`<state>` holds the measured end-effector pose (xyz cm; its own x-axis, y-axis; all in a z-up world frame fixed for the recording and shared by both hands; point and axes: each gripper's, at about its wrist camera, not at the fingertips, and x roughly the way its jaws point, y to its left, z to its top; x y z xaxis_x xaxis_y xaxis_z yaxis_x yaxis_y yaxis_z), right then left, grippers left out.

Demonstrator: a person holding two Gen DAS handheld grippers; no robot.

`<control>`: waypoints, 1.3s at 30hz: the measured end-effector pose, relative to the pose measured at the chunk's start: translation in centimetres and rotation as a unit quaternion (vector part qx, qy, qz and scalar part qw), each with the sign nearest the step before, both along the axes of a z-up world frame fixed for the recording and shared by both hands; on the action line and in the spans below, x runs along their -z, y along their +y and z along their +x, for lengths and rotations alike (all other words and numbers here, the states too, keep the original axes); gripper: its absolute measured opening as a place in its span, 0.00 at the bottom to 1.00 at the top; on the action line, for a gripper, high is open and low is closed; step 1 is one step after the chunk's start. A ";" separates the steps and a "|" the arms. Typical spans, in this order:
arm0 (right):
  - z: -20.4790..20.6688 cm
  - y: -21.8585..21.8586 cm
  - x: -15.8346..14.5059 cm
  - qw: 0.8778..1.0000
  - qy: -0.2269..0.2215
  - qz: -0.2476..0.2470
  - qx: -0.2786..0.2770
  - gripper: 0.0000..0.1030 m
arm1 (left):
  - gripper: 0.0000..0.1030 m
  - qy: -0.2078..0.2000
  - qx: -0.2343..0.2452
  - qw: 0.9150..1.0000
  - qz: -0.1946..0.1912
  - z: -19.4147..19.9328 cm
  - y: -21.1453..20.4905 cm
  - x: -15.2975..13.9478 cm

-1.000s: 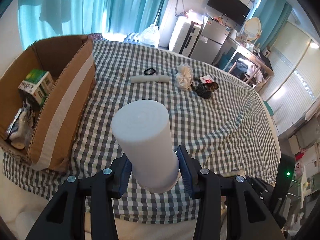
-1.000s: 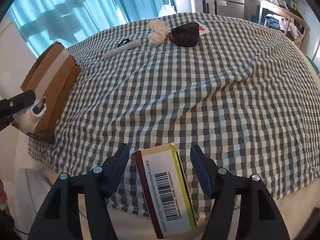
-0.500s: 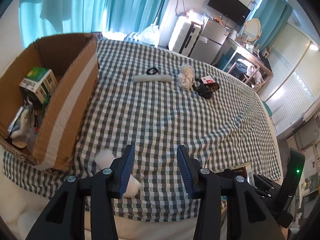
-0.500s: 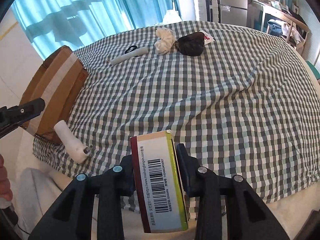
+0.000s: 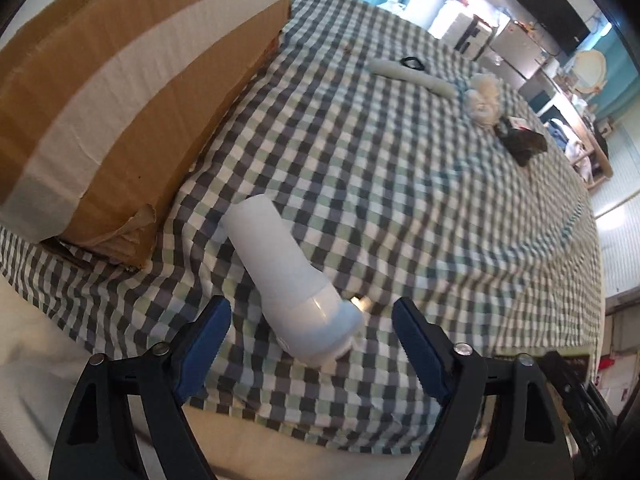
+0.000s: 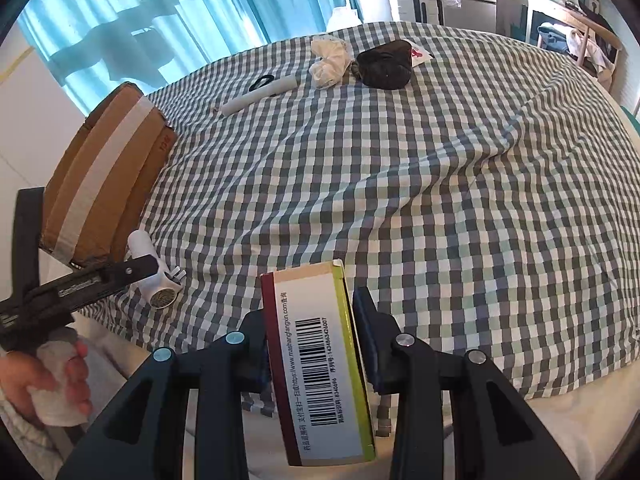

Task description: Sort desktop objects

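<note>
A white cylindrical bottle (image 5: 288, 272) lies on its side on the checked cloth near the front edge, beside the cardboard box (image 5: 120, 100). My left gripper (image 5: 312, 332) hangs low over the bottle's capped end, its jaws opening, wide on either side and not pressing it. In the right wrist view the same bottle (image 6: 150, 264) shows partly behind the left gripper's black finger (image 6: 100, 278). My right gripper (image 6: 312, 332) is shut on a flat barcode box (image 6: 320, 360) with dark red and yellow-green edges, held above the cloth's front edge.
Farther back on the cloth lie a white stick-like tube (image 6: 260, 94) with a black ring (image 6: 262, 82), a crumpled white cloth (image 6: 330, 64) and a black pouch (image 6: 384, 66). A hand (image 6: 44, 376) holds the left gripper's handle. Furniture and curtains stand behind.
The left gripper let go of the white bottle, which fell onto the cloth by the box; the gripper then dropped low over it and widened. The right gripper closed on the barcode box.
</note>
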<state>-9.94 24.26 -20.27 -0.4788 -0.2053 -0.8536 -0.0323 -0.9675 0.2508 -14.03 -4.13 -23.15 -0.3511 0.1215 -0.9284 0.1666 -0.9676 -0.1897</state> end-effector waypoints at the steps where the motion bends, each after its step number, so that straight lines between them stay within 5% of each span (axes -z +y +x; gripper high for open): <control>1: -0.1 0.0 0.2 1.000 -0.002 -0.001 -0.001 0.33 | 0.58 -0.004 -0.014 1.000 -0.011 -0.2 -0.2 0.4; 11: -0.7 -0.2 0.7 1.000 -0.002 0.008 -0.016 0.33 | 0.44 -0.001 -0.001 1.000 -0.007 -1.2 -0.1 1.9; 25: 1.0 -2.0 -5.0 0.998 0.062 0.002 -0.026 0.29 | 0.44 0.141 0.050 0.989 0.002 2.1 0.6 -10.1; 39: 2.2 -7.6 -12.8 0.989 0.129 -0.021 -0.072 0.29 | 0.44 0.208 0.018 0.978 0.000 2.5 -3.4 -16.4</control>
<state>-7.78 16.62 -7.52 -0.6424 -0.3204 -0.6961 0.1751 -0.9458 0.2736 -11.51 -7.55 -6.78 -0.6937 0.1406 -0.7064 0.0408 -0.9715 -0.2335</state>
